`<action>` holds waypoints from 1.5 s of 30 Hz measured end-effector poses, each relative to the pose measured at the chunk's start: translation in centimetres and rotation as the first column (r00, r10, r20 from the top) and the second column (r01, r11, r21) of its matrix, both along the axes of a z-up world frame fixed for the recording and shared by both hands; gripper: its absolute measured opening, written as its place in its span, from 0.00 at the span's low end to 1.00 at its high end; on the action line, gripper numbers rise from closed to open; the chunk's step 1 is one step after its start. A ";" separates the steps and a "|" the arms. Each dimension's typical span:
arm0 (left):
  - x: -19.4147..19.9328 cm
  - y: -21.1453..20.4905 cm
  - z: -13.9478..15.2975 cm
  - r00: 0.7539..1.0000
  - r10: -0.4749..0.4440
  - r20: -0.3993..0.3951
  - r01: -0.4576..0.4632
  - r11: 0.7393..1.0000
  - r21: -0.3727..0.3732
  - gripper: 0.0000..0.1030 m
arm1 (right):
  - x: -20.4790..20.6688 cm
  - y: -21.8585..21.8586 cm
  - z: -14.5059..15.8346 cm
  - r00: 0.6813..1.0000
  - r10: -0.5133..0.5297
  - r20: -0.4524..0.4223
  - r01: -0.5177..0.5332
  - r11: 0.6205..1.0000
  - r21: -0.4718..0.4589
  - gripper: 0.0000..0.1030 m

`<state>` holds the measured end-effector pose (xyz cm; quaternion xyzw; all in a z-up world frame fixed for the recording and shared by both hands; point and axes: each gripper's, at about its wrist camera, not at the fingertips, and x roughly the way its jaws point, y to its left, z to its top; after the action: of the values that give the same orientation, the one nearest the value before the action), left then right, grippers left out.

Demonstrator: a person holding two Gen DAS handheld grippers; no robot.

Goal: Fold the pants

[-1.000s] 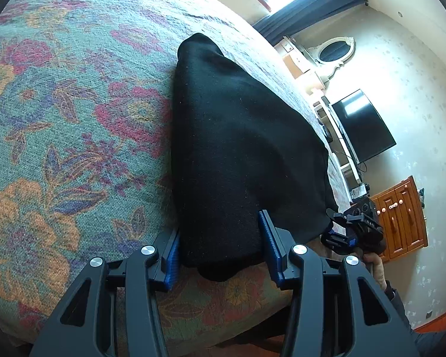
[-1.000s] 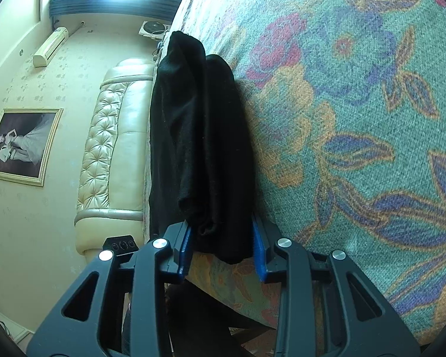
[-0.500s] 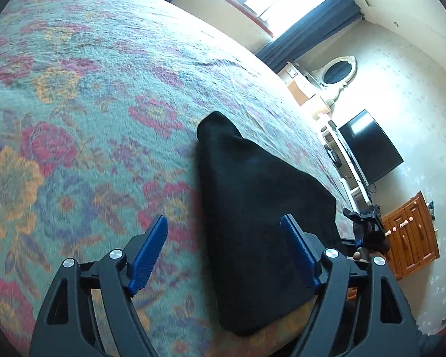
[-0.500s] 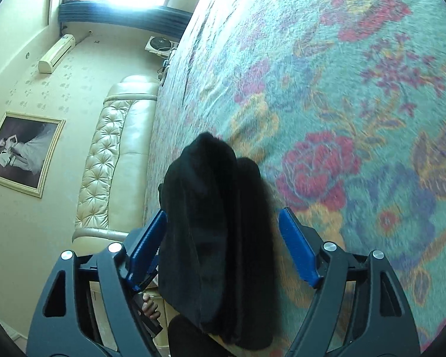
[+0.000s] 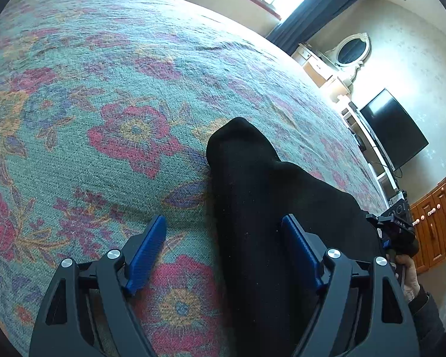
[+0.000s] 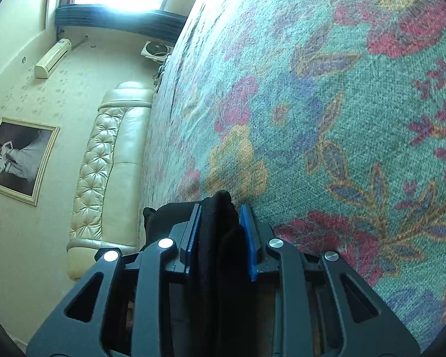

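Observation:
Black folded pants (image 5: pixel 267 184) lie on the floral bedspread (image 5: pixel 104 89) near its front edge. My left gripper (image 5: pixel 223 223) is open wide above their near left edge; its right pad (image 5: pixel 300 253) hangs over the cloth and its left pad (image 5: pixel 147 253) over the bedspread. At the pants' right end a person's hand (image 5: pixel 407 273) holds my right gripper (image 5: pixel 395 226). In the right wrist view, that right gripper (image 6: pixel 221 211) is closing, and both blue pads press on a thick bunch of the black pants (image 6: pixel 220 253).
Across the bedspread (image 6: pixel 342 119) a cream tufted headboard (image 6: pixel 104 163) and a framed picture (image 6: pixel 17 157) stand at the left. A television (image 5: pixel 395 136), a wooden cabinet (image 5: pixel 434 223) and a mirrored dresser (image 5: pixel 352 49) line the far wall.
Both grippers let go of the pants and drew back. The left one stayed wide open and slid left. The right one opened wide, then shut again on the pants' end.

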<state>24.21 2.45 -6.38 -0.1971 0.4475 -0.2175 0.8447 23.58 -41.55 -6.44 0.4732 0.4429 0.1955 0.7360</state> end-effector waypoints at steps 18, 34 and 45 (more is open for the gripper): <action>-10.7 3.6 1.6 0.986 0.165 0.006 -0.165 0.985 0.051 0.83 | -12.5 -1.0 3.8 0.992 -0.119 0.035 0.124 0.969 -0.214 0.76; -15.5 3.2 1.5 0.961 0.276 0.006 -0.274 0.951 0.141 0.85 | -20.0 7.1 4.9 0.994 -0.058 0.087 0.102 0.742 -0.662 0.90; -16.8 2.4 1.1 0.949 0.312 0.055 -0.316 0.926 0.205 0.89 | -22.7 10.7 4.1 0.995 -0.023 0.101 0.096 0.580 -0.809 0.97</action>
<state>7.44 4.85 -5.24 -0.1728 0.4216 -0.0328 0.8896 0.85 -30.81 -2.29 0.0910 0.4376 -0.0346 0.8939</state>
